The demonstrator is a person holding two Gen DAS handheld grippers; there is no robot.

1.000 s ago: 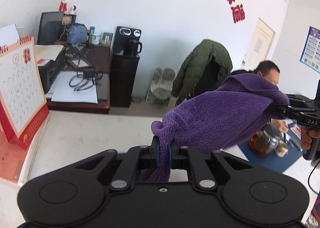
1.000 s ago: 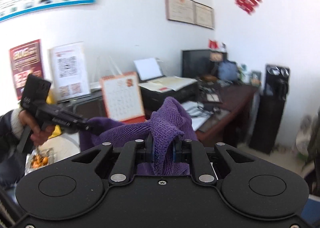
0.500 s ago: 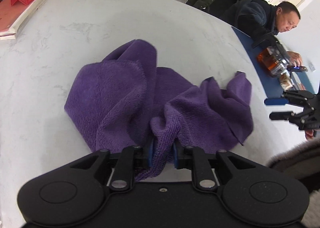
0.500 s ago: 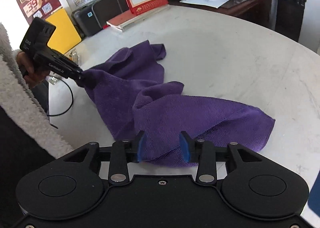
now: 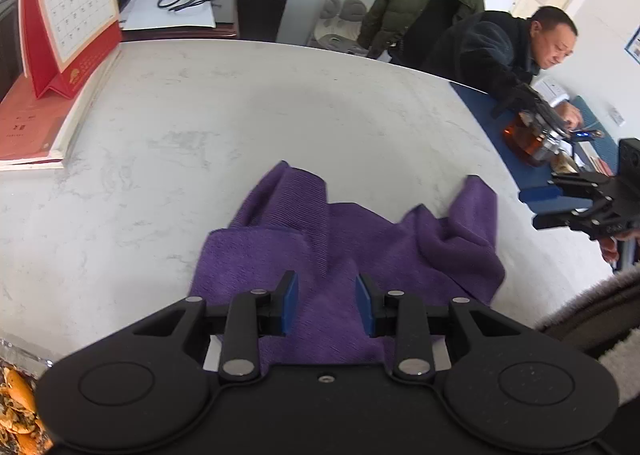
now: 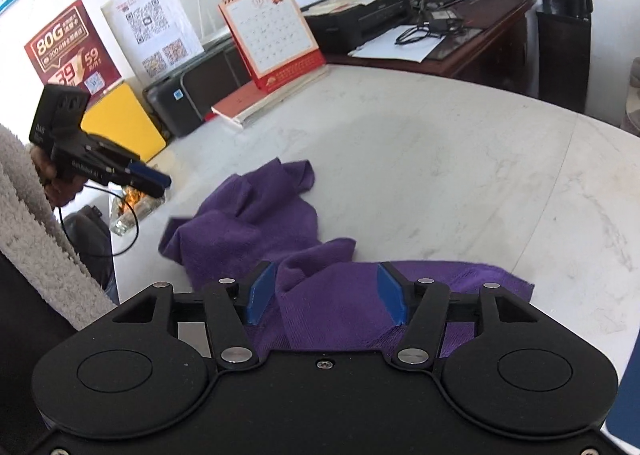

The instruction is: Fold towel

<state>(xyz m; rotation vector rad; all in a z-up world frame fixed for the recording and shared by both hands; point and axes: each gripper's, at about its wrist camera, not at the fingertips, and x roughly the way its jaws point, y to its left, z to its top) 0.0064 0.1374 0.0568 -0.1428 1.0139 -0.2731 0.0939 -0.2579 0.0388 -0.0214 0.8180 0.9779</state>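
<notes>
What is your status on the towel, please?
Left gripper open, right gripper open. Purple towel rumpled on white table, unfolded. Nothing in the way.

Near edge of the purple towel (image 5: 340, 255) runs under my left gripper (image 5: 326, 303) body; can't see where it ends. Same from the right wrist: towel (image 6: 256, 223) disappears beneath the right gripper (image 6: 326, 291). Desk calendar (image 5: 68, 11) cut off at the top edge, its printing too small to read. Orange contents (image 5: 16, 407) at bottom-left corner clipped, unidentifiable.
</notes>
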